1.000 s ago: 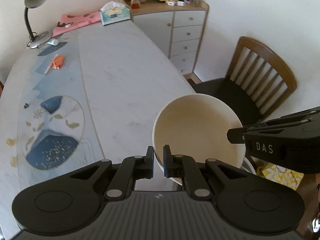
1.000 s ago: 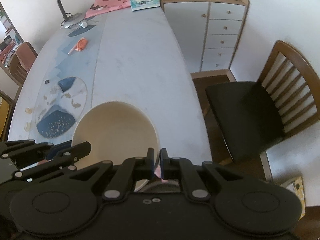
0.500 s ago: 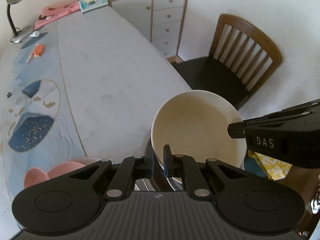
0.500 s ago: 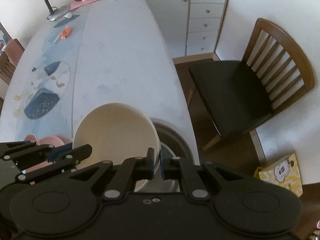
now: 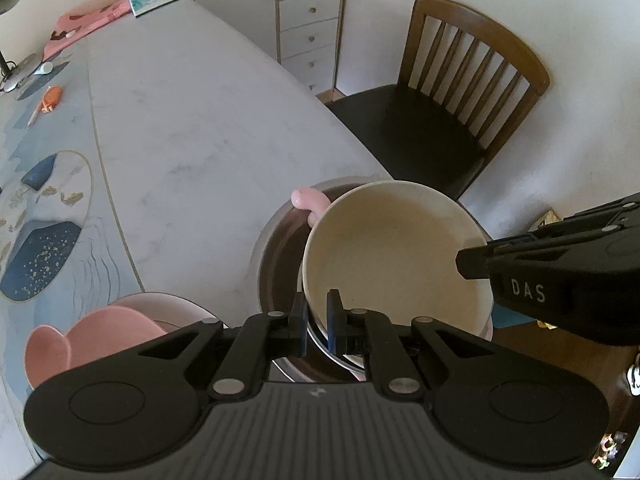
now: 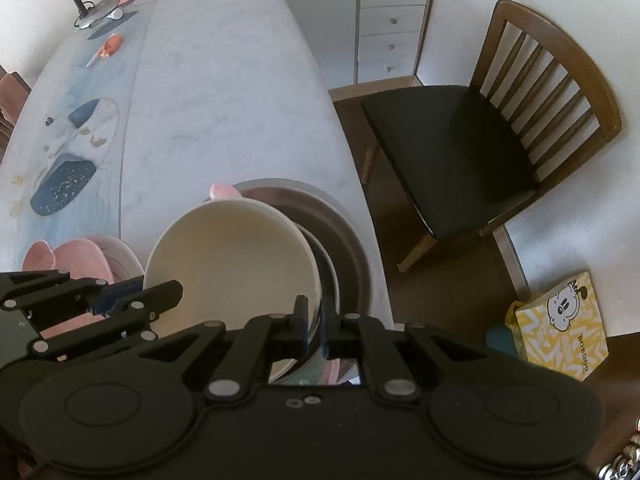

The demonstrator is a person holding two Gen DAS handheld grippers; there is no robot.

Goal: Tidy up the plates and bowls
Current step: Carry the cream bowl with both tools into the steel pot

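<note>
Cream bowl [image 5: 396, 252] now lower, over metal basin [image 6: 344, 240]; mouth up

bowl [image 5: 394, 256]: cream, plain inside
basin [image 6: 352, 248]: dull grey metal, dark within
pink dishes [image 5: 100, 336]: salmon pink, on a paler plate
table [image 5: 192, 120]: white marble with faint grey veins
placemat [image 5: 36, 220]: pale blue, navy patches flecked gold
chair [image 6: 500, 128]: brown wood, black seat
box [image 6: 564, 328]: yellow and white zigzag, cartoon face
grippers: black
</note>
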